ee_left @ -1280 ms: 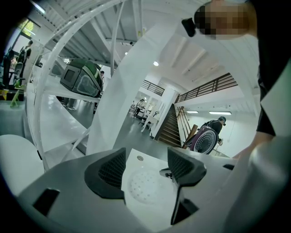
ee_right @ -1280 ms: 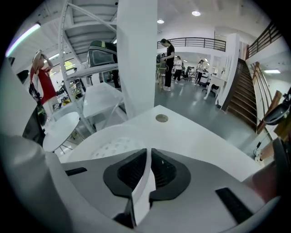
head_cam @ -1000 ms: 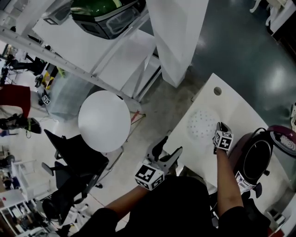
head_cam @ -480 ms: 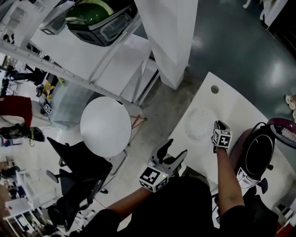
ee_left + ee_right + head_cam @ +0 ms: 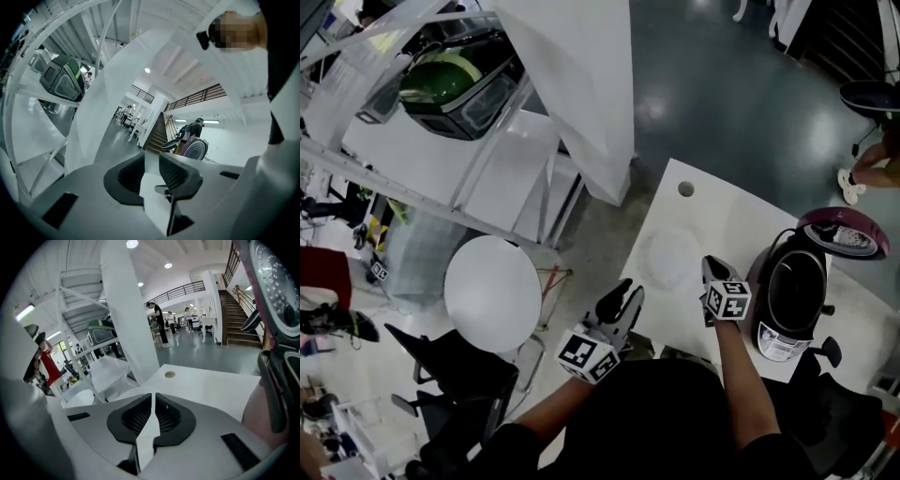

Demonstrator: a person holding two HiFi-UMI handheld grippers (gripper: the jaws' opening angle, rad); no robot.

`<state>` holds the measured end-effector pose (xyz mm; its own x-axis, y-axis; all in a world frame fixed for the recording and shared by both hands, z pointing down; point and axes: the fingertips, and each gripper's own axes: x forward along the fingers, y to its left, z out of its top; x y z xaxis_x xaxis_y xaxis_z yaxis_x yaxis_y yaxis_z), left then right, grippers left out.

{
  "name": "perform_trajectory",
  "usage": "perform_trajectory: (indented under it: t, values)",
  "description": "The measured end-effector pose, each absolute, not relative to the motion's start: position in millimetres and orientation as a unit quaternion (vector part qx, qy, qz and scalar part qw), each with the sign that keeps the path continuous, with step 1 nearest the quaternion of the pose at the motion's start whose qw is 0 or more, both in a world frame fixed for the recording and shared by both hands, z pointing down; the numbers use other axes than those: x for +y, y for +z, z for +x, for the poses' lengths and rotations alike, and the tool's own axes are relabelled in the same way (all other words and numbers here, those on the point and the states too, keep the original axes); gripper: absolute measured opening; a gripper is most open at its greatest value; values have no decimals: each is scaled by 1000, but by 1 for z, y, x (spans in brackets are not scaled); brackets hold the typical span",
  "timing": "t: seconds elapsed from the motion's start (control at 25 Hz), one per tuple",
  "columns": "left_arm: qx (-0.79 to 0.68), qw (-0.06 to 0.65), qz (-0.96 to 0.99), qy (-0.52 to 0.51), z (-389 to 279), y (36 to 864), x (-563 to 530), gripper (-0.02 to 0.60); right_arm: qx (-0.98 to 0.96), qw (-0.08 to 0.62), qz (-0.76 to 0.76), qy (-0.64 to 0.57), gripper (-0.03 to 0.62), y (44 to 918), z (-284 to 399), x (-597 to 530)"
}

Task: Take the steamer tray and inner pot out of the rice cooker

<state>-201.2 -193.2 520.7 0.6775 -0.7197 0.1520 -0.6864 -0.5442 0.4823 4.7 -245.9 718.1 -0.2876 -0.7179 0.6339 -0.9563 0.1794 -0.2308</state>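
Tray step looked done: the steamer tray (image 5: 670,258), a pale, flat, round disc, lay on the smooth white table (image 5: 722,211), left of the rice cooker (image 5: 787,314) and apart from it; its surface detail was too blurred to read. The cooker stood at the table's right end, its glossy maroon lid (image 5: 846,234) raised and its dark round well (image 5: 792,291) exposed. The inner pot was probably still inside, though not certain, so pot removal was judged outstanding. The right gripper (image 5: 711,267) hung between tray and cooker, fingers shut and empty. The left gripper (image 5: 628,298) was off the table's near-left edge, fingers closing on nothing.
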Motion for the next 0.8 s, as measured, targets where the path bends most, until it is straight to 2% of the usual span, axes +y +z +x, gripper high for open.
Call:
perform_trajectory:
  t: [0.08,0.32,0.6,0.8]
  values:
    - [-398,254,881,-45,-194,516,-196,61,-745,173,573,294,15,688,12,-238]
    - [-356,265,895,-39,-143,526,-201,48,-752,131,594,254,11,607,49,-206]
    - [-301,254,918,-38,-51,509,-194,48,-731,88,641,218,11,540,134,-170]
    - [-267,235,934,-22,19,497,-189,48,-712,90,668,196,11,518,207,-140]
